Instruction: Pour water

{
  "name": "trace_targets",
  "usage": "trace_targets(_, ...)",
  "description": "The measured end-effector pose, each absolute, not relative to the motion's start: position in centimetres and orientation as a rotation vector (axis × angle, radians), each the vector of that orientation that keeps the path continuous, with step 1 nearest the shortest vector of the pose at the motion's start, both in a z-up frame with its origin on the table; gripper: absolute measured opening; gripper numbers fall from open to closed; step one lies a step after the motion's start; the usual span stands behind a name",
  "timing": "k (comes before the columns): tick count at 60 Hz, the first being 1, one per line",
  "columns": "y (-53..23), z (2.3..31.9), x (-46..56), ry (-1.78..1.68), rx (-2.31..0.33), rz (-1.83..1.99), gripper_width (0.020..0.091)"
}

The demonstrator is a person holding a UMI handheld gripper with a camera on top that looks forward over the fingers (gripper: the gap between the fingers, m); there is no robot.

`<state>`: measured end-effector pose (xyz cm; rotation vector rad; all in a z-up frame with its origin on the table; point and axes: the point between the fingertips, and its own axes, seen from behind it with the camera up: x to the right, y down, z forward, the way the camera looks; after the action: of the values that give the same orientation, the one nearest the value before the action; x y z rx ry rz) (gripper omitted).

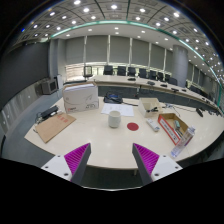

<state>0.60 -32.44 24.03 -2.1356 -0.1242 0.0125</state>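
My gripper (111, 160) is open and holds nothing; its two magenta pads stand wide apart over the near edge of a white table (100, 140). Well beyond the fingers, near the table's middle, stands a small white cup (114, 119). Just right of it sits a small red object (131, 126), perhaps a cup or bottle, too small to tell. Nothing lies between the fingers.
A white printer-like box (81, 97) stands at the back left, and a brown board (54, 126) lies at the left. At the right is a colourful box (176, 128), with a cardboard box (150, 105) behind it. Beyond are more desks, chairs and curtained windows.
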Motion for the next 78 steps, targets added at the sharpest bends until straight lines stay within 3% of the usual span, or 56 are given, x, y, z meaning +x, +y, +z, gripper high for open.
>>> trace_targets(33,-30.7,14.0,33.2,0.092,-2.107,-0.11,0.0858)
trace_targets(58,-19.6,9.3,40.7,0.046,-2.003,-0.03,0.0859)
trace_targets(62,-18.7,8.7,40.8,0.039,-1.995,-0.022,0.0791)
trace_targets(71,-17.4,7.9,41.4,0.052,-1.977,-0.024,0.0513)
trace_targets(76,-17.3,7.8,41.4,0.044,-1.978,-0.02,0.0485)
trace_targets(78,-17.1,7.8,41.3,0.041,-1.979,-0.024,0.0442)
